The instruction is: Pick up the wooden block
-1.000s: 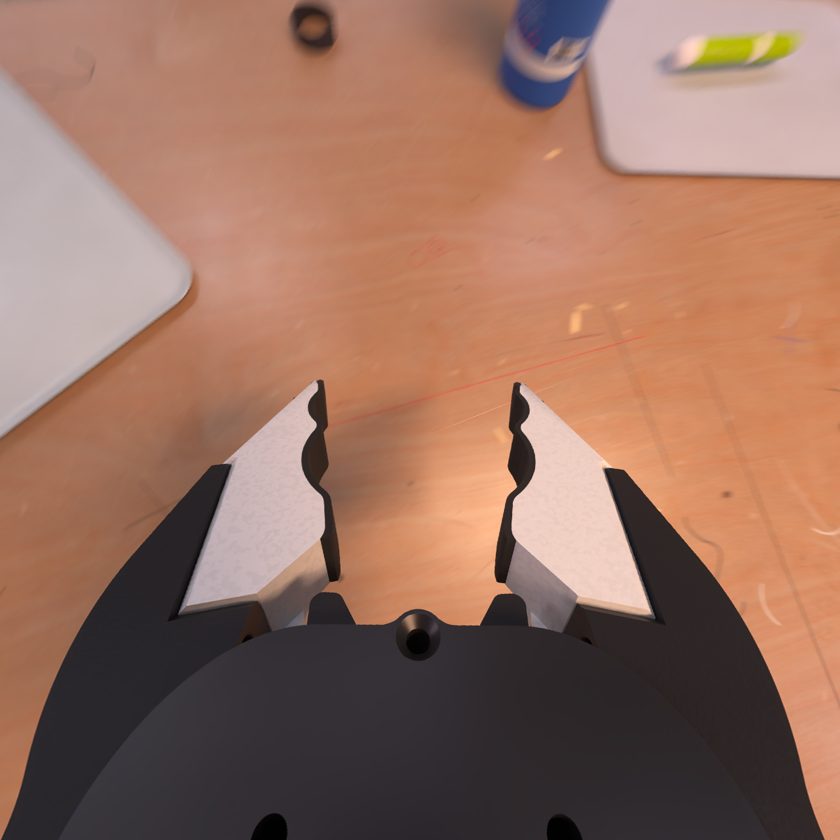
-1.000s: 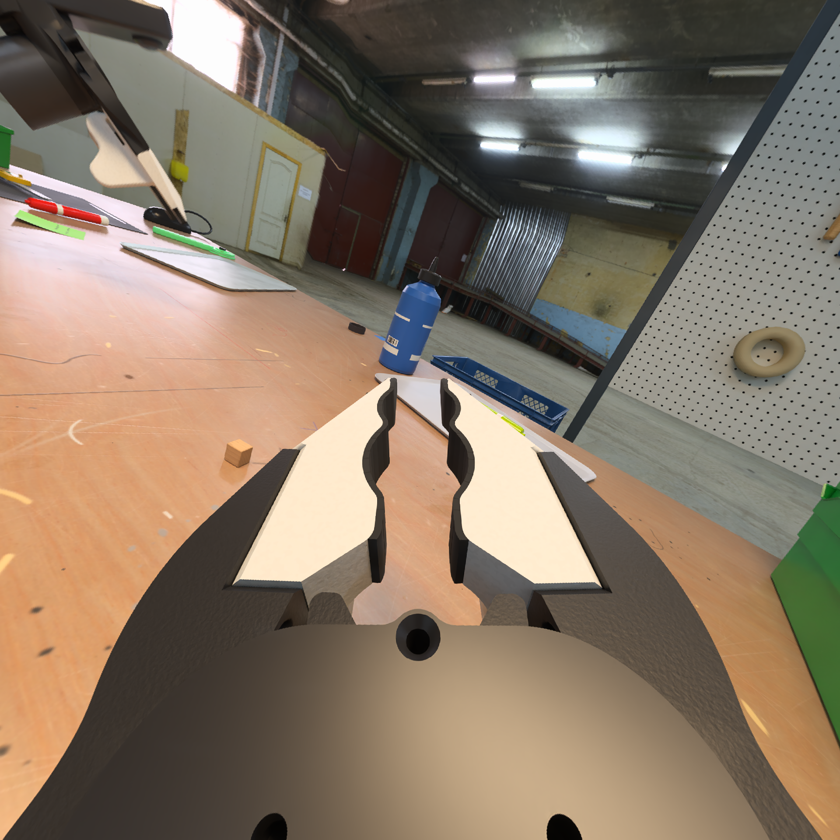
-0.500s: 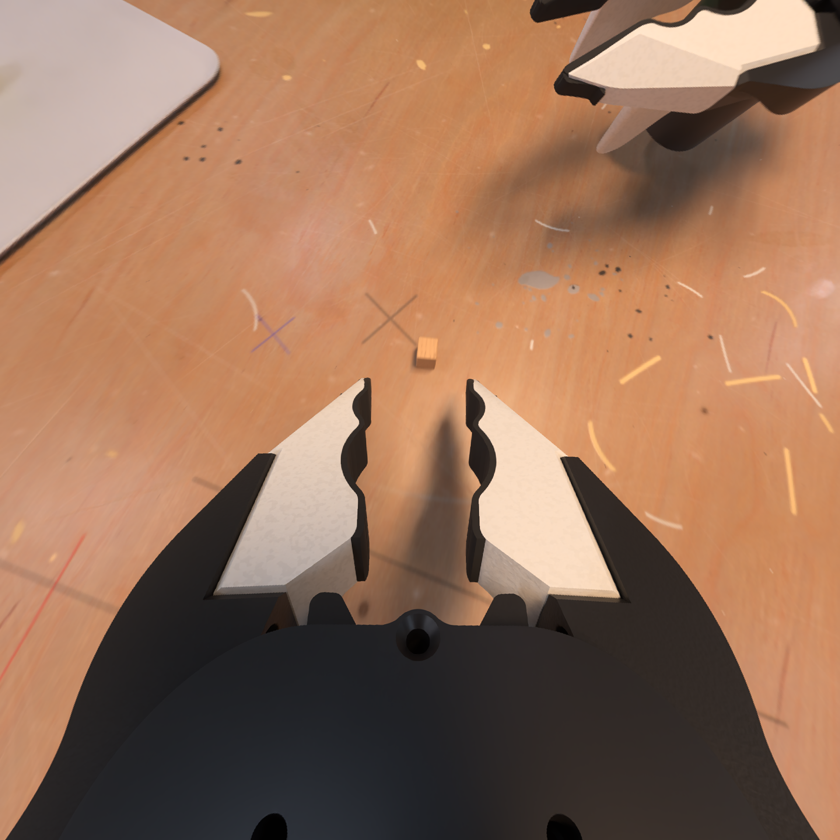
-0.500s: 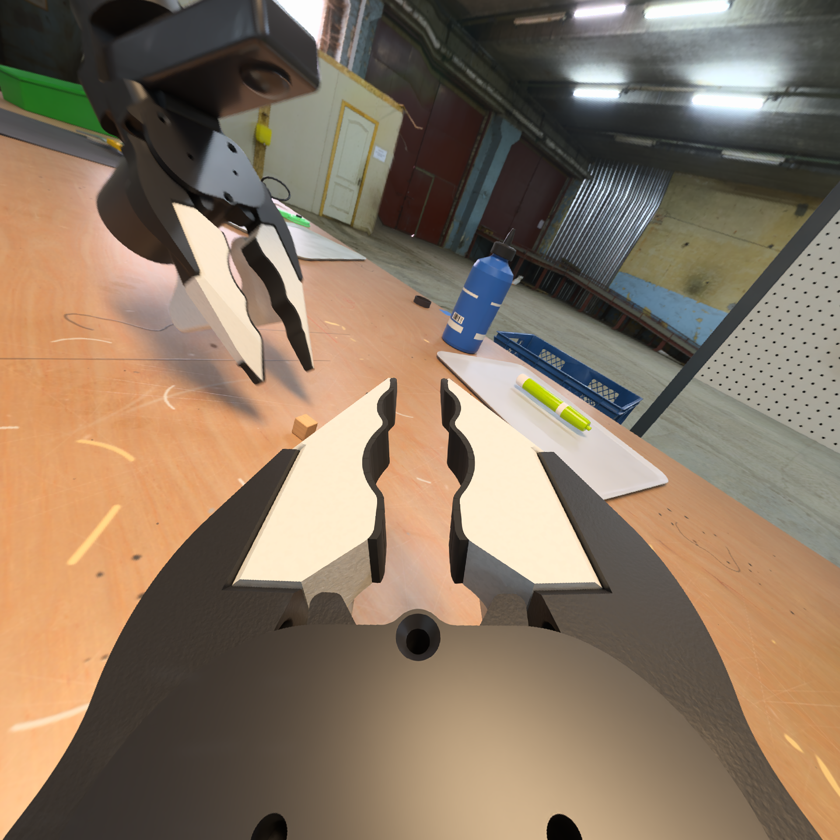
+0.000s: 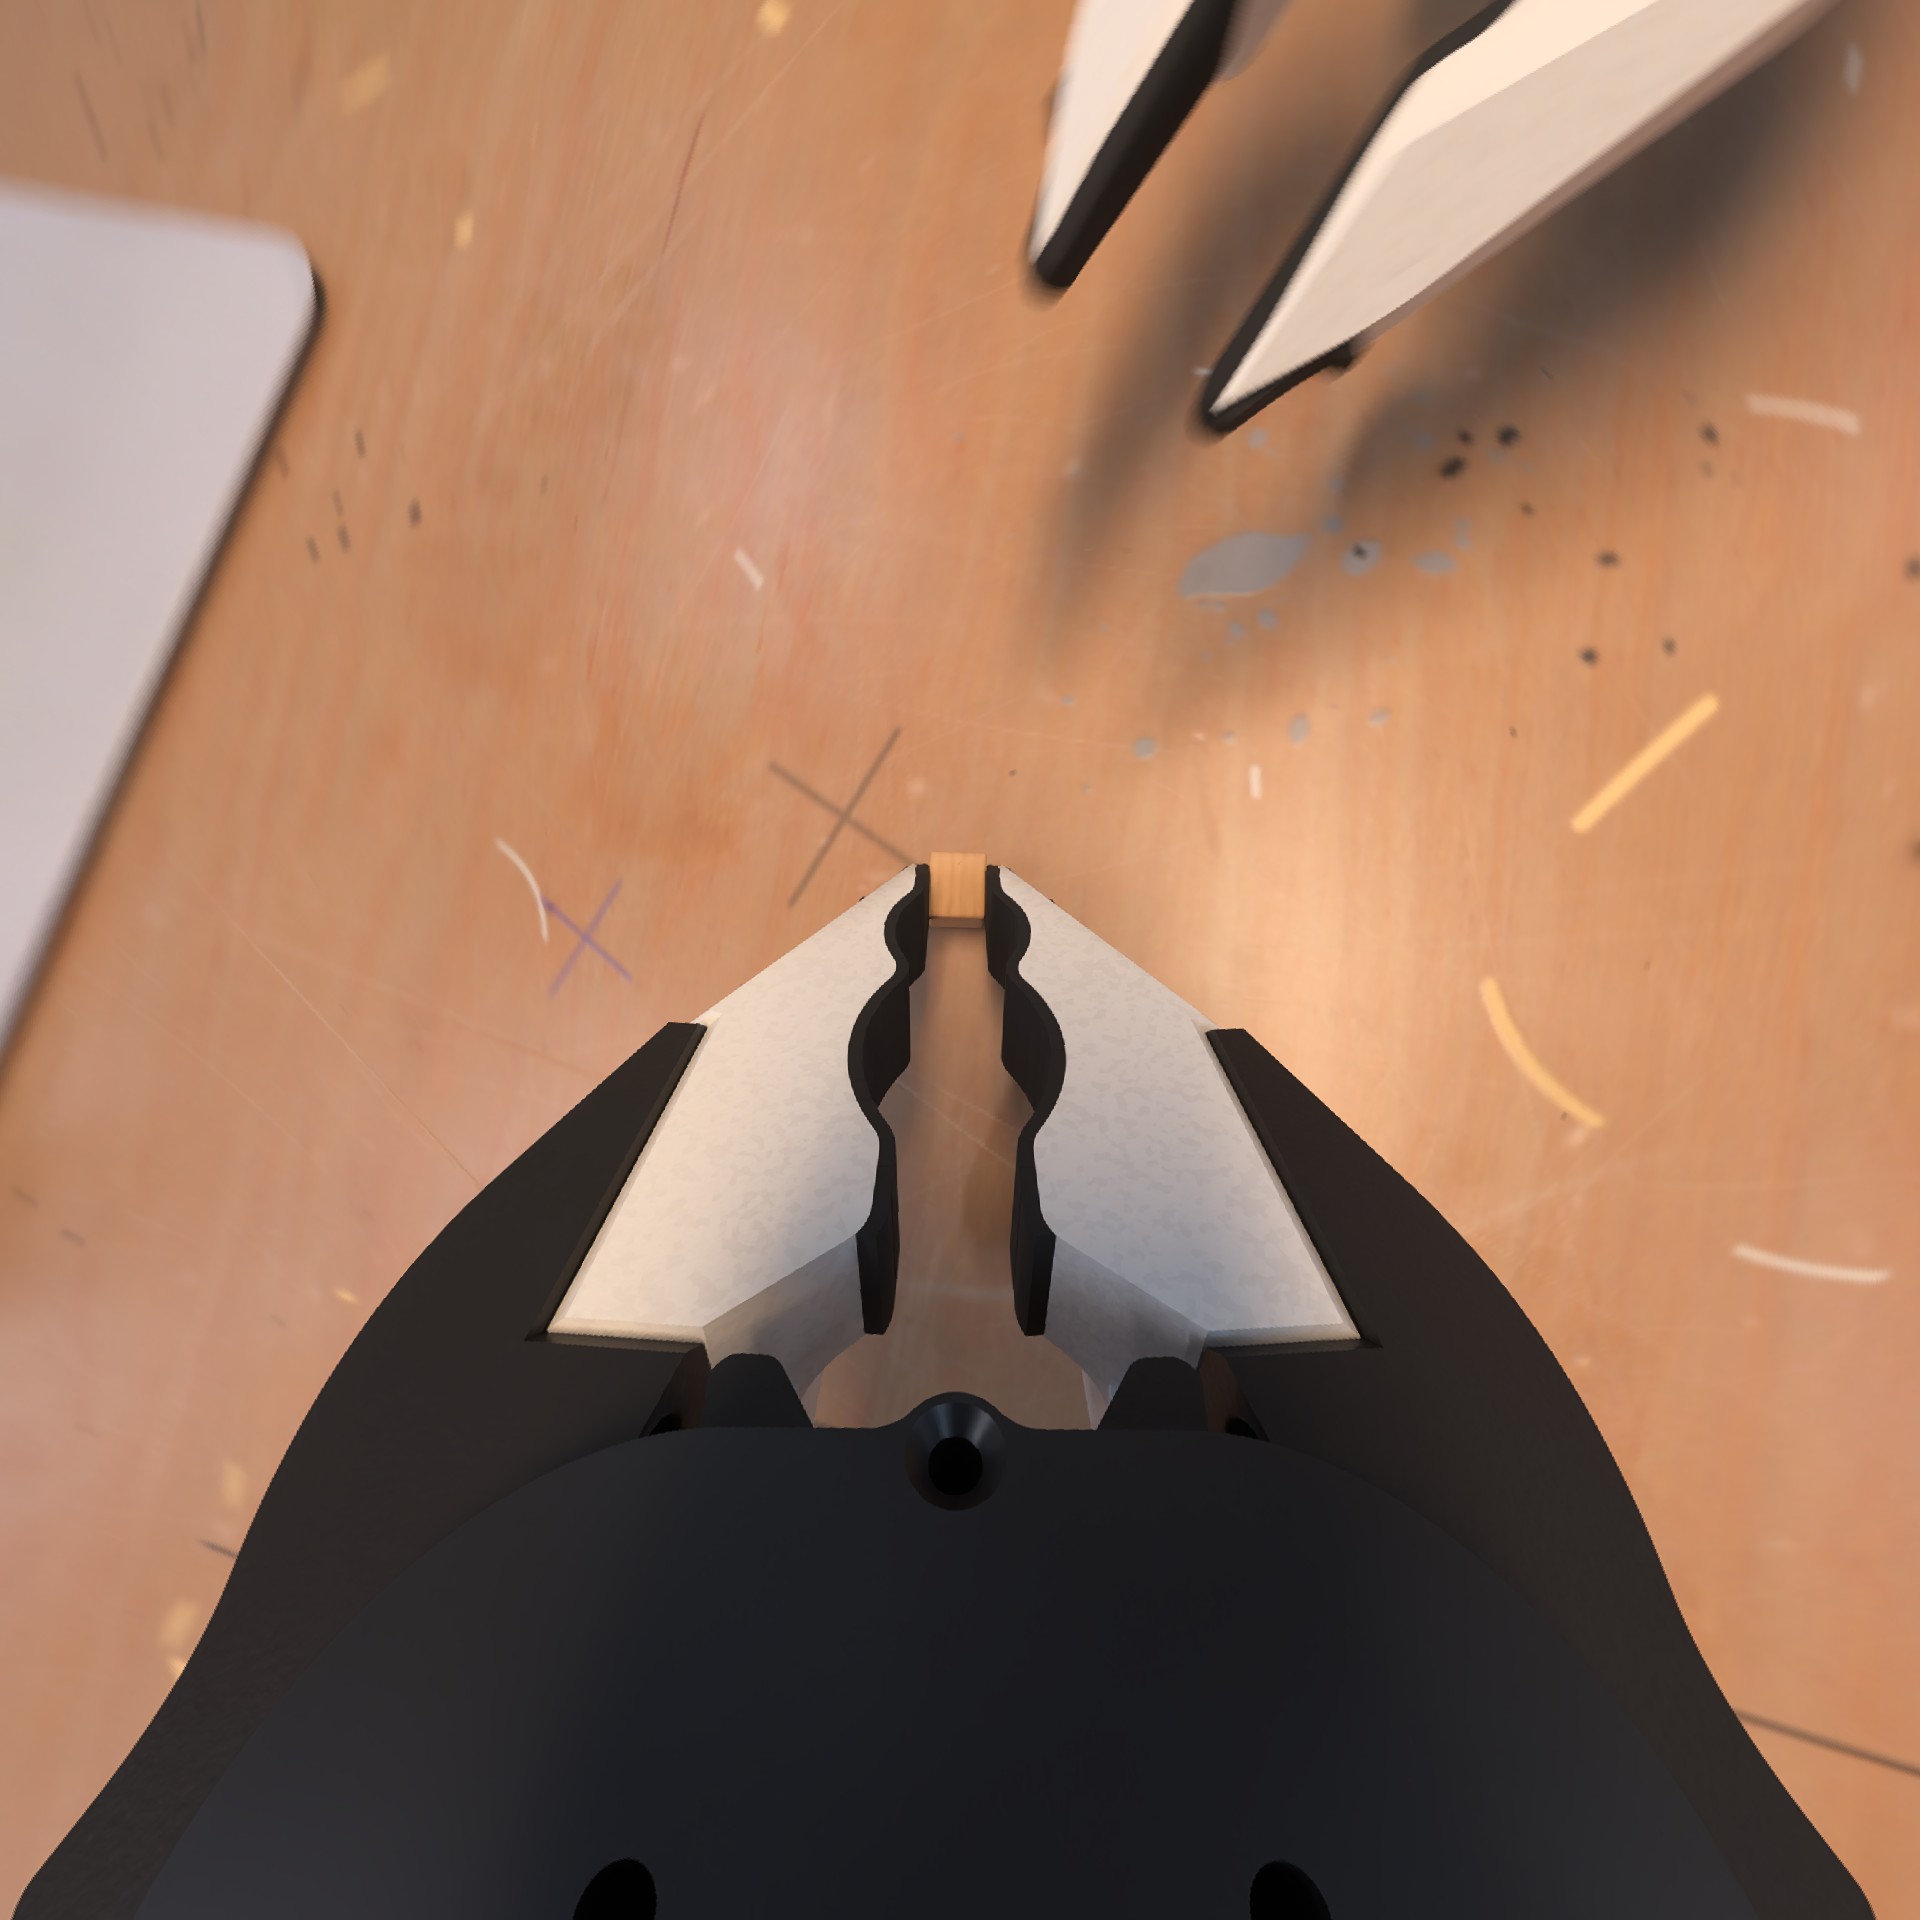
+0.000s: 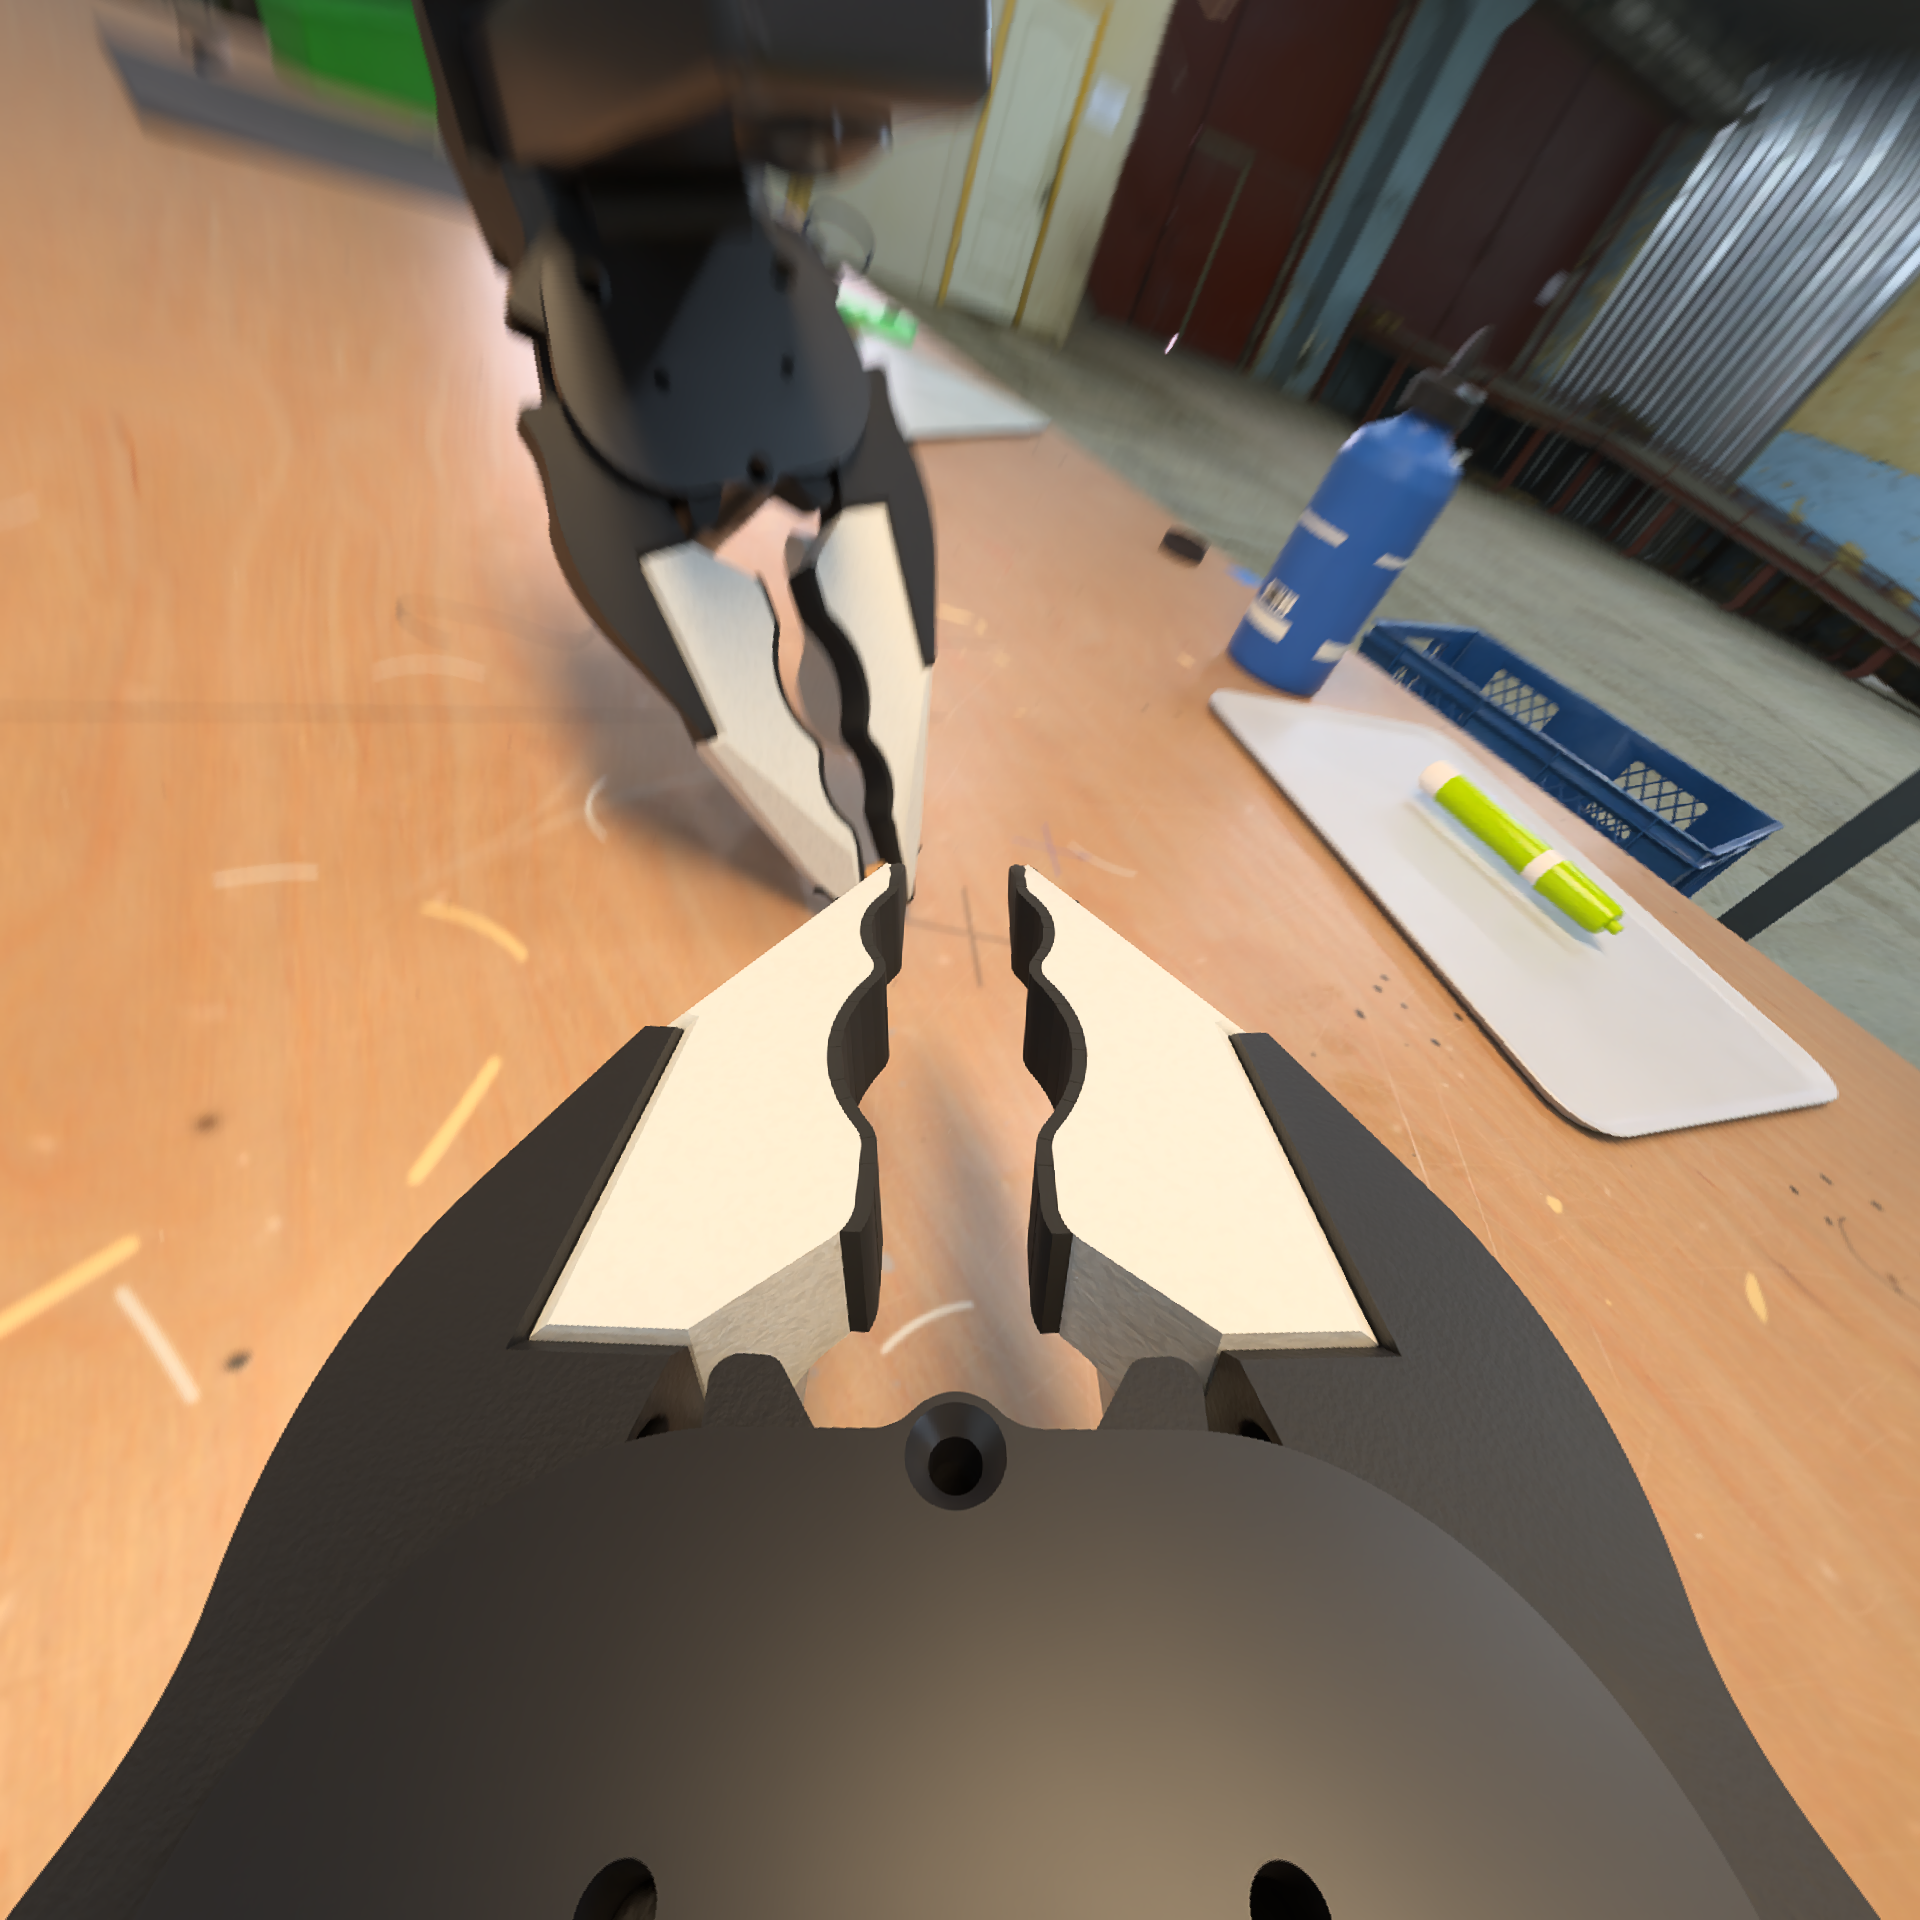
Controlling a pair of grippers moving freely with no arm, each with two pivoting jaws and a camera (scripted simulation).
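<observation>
The left tongs point(image 5: 957, 896) point steeply down at the surface point(image 5: 727, 468), and the wooden block point(image 5: 957, 900) sits right at their tips, between the two fingers: its left and right faces meet or nearly meet the dark inner edges, its far face pokes just past the tips, and its near face opens onto the narrow gap running back toward the tongs' body. The fingers are drawn close about the block, apparently clamped on it, though whether they press it firmly or merely touch it cannot be told. The block looks roughly cubic, so no long axis governs the grip; the relation that matters is depth, since only the outermost part of the fingers covers it. Judged from this, a straight lift should carry it, yet a hold so near the tips could let it slip forward. Whether the block rests on the surface or is already clear of it cannot be told. The right tongs point(image 6: 956, 883) hover low, pointing toward the same spot, their fingers apart and empty; they are the farther pair, and from their own camera the block is almost wholly hidden behind the left tongs' tips. Beyond lie a white tray point(image 6: 1683, 1081) bearing a green marker point(image 6: 1522, 847), and a blue bottle point(image 6: 1340, 561).
</observation>
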